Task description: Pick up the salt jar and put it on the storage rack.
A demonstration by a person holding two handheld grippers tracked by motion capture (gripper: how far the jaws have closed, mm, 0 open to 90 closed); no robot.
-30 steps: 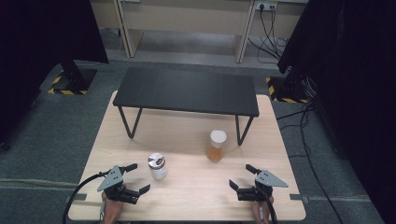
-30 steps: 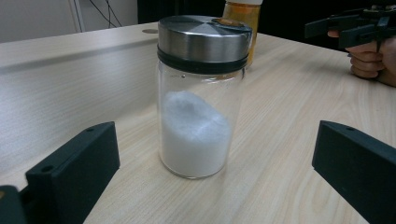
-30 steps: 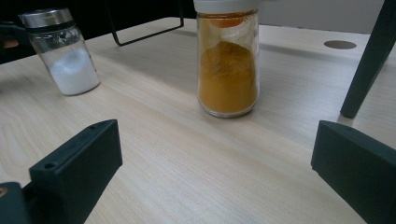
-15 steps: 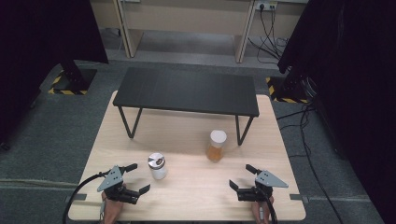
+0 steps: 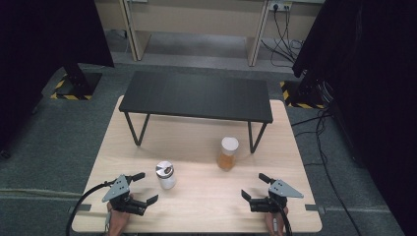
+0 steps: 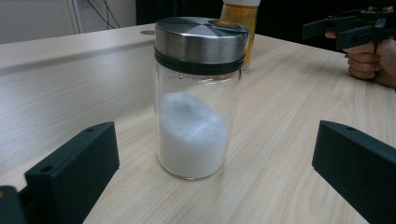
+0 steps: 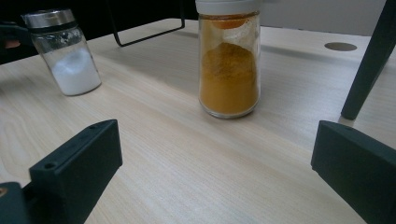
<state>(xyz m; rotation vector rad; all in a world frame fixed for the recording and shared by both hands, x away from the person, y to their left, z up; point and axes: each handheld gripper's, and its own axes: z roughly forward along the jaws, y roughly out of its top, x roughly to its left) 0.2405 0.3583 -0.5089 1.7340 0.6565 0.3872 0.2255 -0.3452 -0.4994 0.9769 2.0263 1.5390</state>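
Salt jar [image 6: 200,95], glass with a steel lid, stands upright on the wooden table [image 5: 196,216], just ahead of my left gripper [image 5: 140,188]. Jaws there are spread wide, nothing between them, no contact with the glass. Orange spice jar [image 7: 229,60], white-capped, stands upright near a leg of the black shelf [image 5: 196,96], ahead of my right gripper [image 5: 253,189]. Those jaws likewise stand wide apart and empty. Both jars are well apart from each other.

Clear glossy glass jar [image 6: 196,116] with brushed metal lid [image 6: 201,39], pale matt wood-grain table [image 6: 289,93], matt black shelf [image 5: 196,96]
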